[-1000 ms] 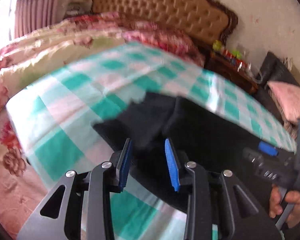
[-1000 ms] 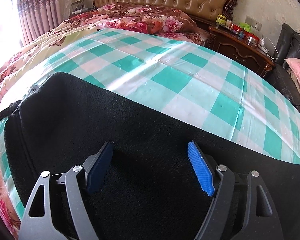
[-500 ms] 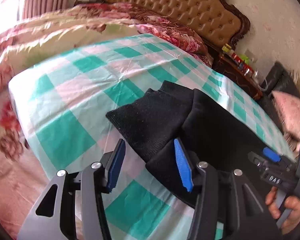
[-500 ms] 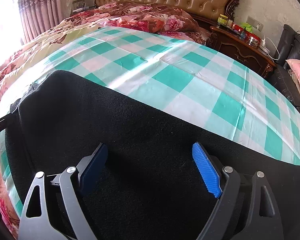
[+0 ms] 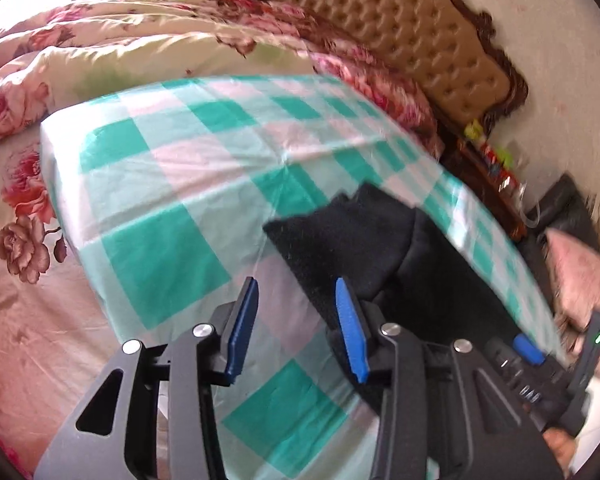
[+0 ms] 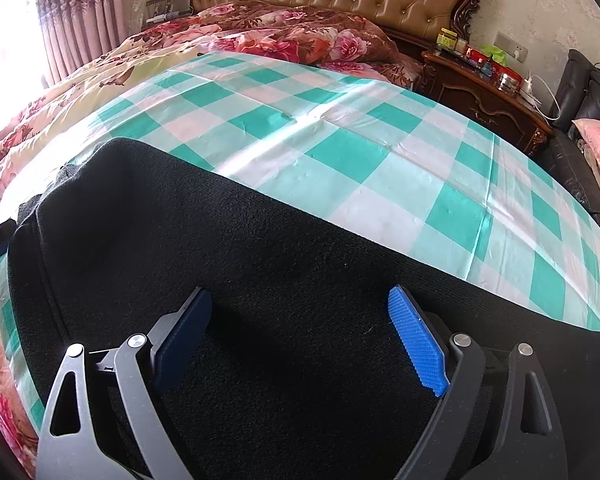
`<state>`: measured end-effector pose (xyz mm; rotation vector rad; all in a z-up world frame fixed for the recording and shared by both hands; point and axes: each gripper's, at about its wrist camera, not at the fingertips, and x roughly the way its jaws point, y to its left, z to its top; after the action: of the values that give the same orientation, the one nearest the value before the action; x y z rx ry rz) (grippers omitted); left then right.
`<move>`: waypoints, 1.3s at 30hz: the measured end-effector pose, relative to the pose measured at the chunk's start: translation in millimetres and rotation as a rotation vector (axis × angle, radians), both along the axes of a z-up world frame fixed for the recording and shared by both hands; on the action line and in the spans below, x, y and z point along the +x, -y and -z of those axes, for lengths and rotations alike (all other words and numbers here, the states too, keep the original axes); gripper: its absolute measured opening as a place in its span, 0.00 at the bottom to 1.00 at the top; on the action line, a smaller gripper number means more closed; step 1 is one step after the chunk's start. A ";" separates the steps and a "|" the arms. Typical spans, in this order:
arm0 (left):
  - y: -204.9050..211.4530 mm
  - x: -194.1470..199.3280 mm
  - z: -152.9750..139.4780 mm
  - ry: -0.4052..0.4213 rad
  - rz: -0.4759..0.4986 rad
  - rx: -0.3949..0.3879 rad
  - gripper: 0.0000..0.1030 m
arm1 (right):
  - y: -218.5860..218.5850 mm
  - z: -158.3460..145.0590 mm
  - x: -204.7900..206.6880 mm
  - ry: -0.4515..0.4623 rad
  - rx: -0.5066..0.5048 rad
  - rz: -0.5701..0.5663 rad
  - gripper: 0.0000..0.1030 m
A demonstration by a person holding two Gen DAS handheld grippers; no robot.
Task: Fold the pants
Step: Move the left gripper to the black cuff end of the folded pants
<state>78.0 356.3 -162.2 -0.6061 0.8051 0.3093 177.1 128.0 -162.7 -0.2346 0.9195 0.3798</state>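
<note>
Left wrist view: left claw [image 5: 296, 322] part open with jaws just closing, nothing between them — the black pants [image 5: 364, 240] cuff sits just right of its blue pad on the checked cloth [image 5: 160, 208] over the bed. Risk: it shuts on cloth or air, not the cuff. Right claw [image 6: 300, 332] wide open above the pants, gripping nothing — a one-sided lift would skew the fold.

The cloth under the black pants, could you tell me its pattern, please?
Teal and white checks, clearest in the right wrist view: cloth.
</note>
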 end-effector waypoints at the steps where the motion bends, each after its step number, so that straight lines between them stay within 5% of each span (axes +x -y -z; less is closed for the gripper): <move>1: -0.3 0.2 3.8 -0.006 -0.003 0.003 0.39 | 0.0 0.0 0.0 0.000 0.000 0.000 0.84; 10: -2.7 -5.3 -6.3 0.036 -0.025 0.049 0.36 | 0.3 0.5 0.0 0.000 0.000 -0.001 0.84; 15: 24.2 -0.4 -25.3 0.118 0.079 0.127 0.36 | 0.2 0.1 -0.4 0.001 0.000 -0.001 0.84; 21: 60.3 20.8 -12.8 0.031 0.184 0.243 0.31 | 0.2 0.4 -0.4 0.000 0.001 -0.001 0.85; 25: 45.0 19.8 -5.2 0.014 0.165 0.179 0.34 | 0.2 0.6 -0.4 0.001 0.000 -0.001 0.85; 35: 40.3 8.2 -22.5 0.083 0.114 0.180 0.33 | 0.3 0.7 -0.4 0.001 -0.001 -0.001 0.85; 39: 55.1 7.9 -29.9 0.130 0.172 0.196 0.33 | 0.4 0.3 -0.7 0.002 -0.001 -0.001 0.85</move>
<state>85.9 301.2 -132.3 -0.3664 0.6873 0.1864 176.4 127.6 -163.1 -0.2363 0.9180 0.3805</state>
